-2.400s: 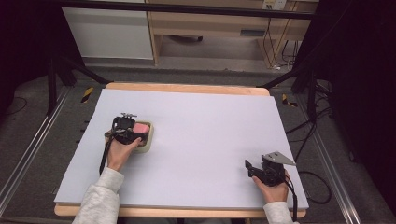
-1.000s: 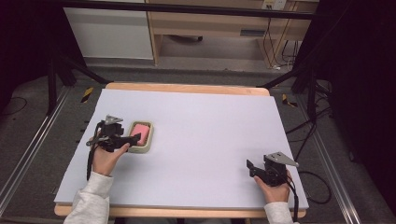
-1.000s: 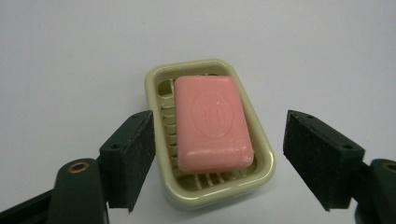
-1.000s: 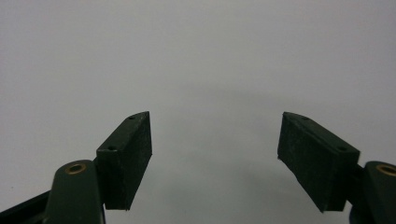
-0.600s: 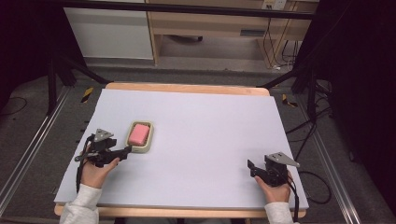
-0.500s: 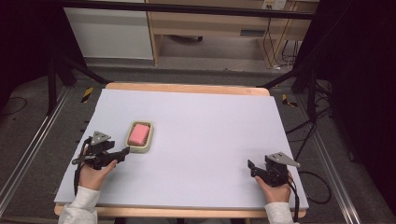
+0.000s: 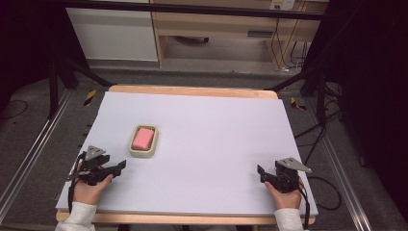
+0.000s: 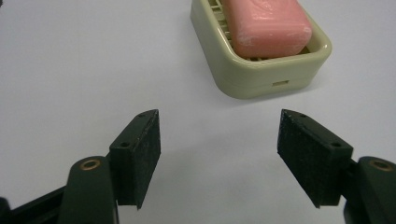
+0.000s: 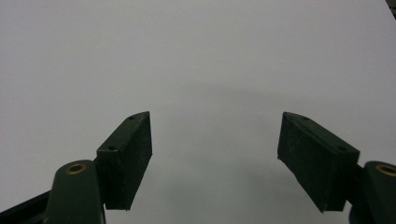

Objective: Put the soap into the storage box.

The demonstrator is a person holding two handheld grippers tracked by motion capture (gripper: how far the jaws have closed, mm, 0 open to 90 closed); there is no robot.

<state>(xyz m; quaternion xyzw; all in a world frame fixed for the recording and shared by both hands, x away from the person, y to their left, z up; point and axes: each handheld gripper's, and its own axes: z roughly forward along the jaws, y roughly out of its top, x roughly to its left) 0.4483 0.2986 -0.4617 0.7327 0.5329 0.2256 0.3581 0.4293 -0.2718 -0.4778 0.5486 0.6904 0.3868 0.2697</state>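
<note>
Left gripper (image 8: 217,154) of mine hangs low over the white surface (image 7: 216,144) with its jaws set well apart and nothing between them; they have just been opening a little again. Seen from above, this gripper (image 7: 118,166) sits near the surface's 8 o'clock corner, and the pink soap bar (image 7: 143,138) lies in its cream soap dish (image 7: 143,152) just beyond, toward 1 o'clock of my jaws, apart from them. In my left gripper view the dish (image 8: 261,77) stands clear ahead at about 1 o'clock, the soap (image 8: 268,28) resting on its slats.

My worry: if I swing this hand forward carelessly, a jaw could catch the dish's near rim and shove it across the smooth surface, or tip the soap out. The soap looks slick, so a pinch off its middle would likely squirt it free.

Right gripper (image 7: 261,172) rests toward 4 o'clock, its jaws (image 9: 215,154) wide and empty.
</note>
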